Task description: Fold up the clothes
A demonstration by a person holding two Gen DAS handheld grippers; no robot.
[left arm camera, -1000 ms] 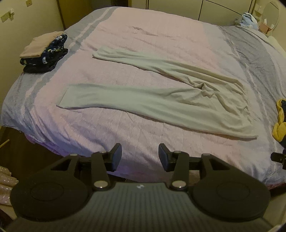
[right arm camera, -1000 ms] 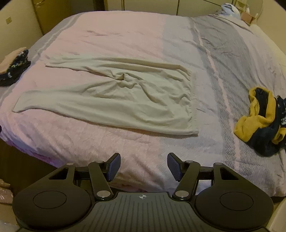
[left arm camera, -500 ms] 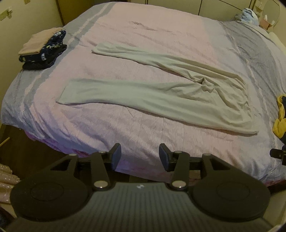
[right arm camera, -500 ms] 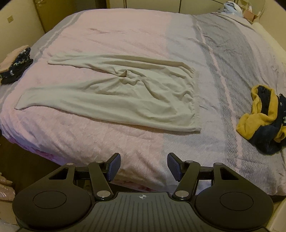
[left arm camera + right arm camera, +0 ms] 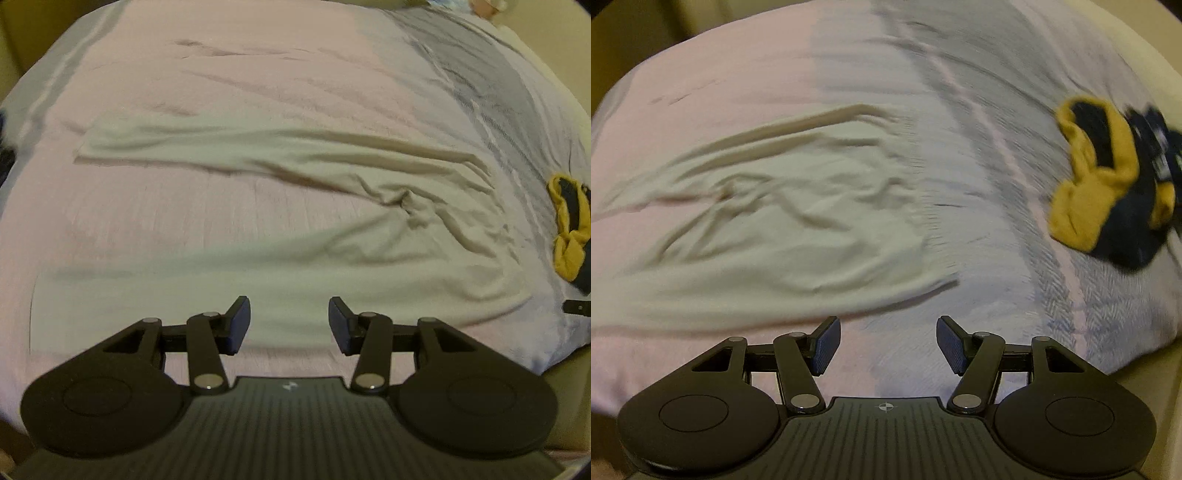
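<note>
**Both claws low over the pale trousers on the bed**

The bed (image 5: 258, 92) fills the room from where I stand, covered by a quilt that is pink across the middle and grey with a herringbone weave along the 3 o'clock side. Spread flat on it lie the pale trousers (image 5: 369, 258), a light grey-green pair, the two legs running out toward 9 o'clock and the waist end toward 3 o'clock. The legs lie apart with pink quilt showing between them, and the cloth bunches into creases where they meet. In the right wrist view the waist edge sits on the line where pink gives way to grey.

Further toward 3 o'clock, well apart from the trousers, a crumpled yellow and navy garment (image 5: 1108, 184) rests on the grey band.

The left claw (image 5: 290, 325) hangs above the near trouser leg, fingers spread with nothing between them, the cloth visible through the gap. The right claw (image 5: 888, 343) hovers over bare quilt just beside the near waist corner, at about 5 o'clock from the trousers, also released and empty. The right view is smeared with blur, so finer detail there is lost.
</note>
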